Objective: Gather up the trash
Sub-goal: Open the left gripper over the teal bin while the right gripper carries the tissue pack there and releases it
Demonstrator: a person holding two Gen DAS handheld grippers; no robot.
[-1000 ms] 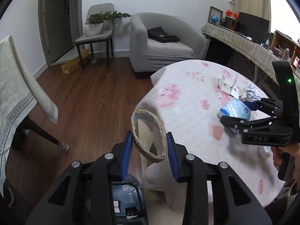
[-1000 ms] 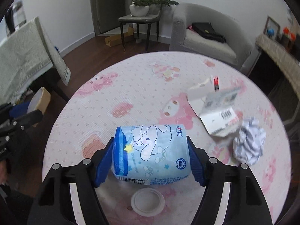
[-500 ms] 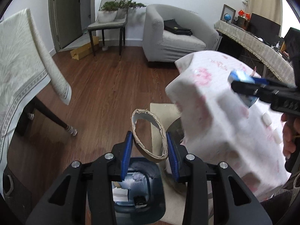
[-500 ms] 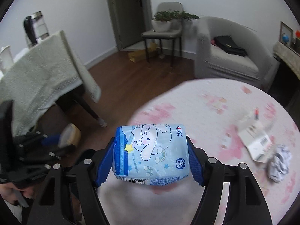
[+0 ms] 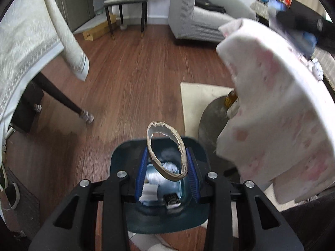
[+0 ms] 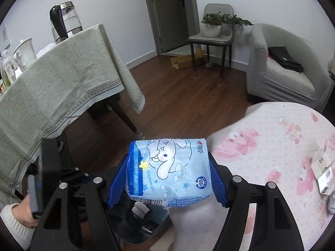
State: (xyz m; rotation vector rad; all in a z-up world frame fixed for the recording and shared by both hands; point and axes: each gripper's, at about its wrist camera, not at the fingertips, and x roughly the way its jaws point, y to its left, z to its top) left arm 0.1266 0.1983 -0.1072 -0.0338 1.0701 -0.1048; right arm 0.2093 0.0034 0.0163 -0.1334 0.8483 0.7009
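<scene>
My left gripper (image 5: 166,165) is shut on a squashed cardboard ring (image 5: 166,150), held upright right above the open dark teal trash bin (image 5: 129,215) on the floor. White scraps lie inside the bin. My right gripper (image 6: 167,171) is shut on a light blue tissue pack (image 6: 169,169) with a cartoon rabbit, hanging past the left edge of the round table (image 6: 272,146) with the pink-patterned cloth. Below the pack the bin (image 6: 136,228) shows as a dark shape. The left gripper's body (image 6: 48,171) and a hand in a white sleeve (image 6: 14,223) show at lower left.
A table with a grey-green cloth (image 6: 52,87) carries a kettle (image 6: 65,21) and jars on the left. A grey armchair (image 6: 280,62) and a chair with a plant (image 6: 211,31) stand at the back. Paper scraps (image 6: 322,169) lie on the round table. A cream mat (image 5: 201,98) lies under it.
Both grippers swung left off the round table. The left one sank with the ring until it hangs over the bin. The right one carried the tissue pack to the table's edge.
</scene>
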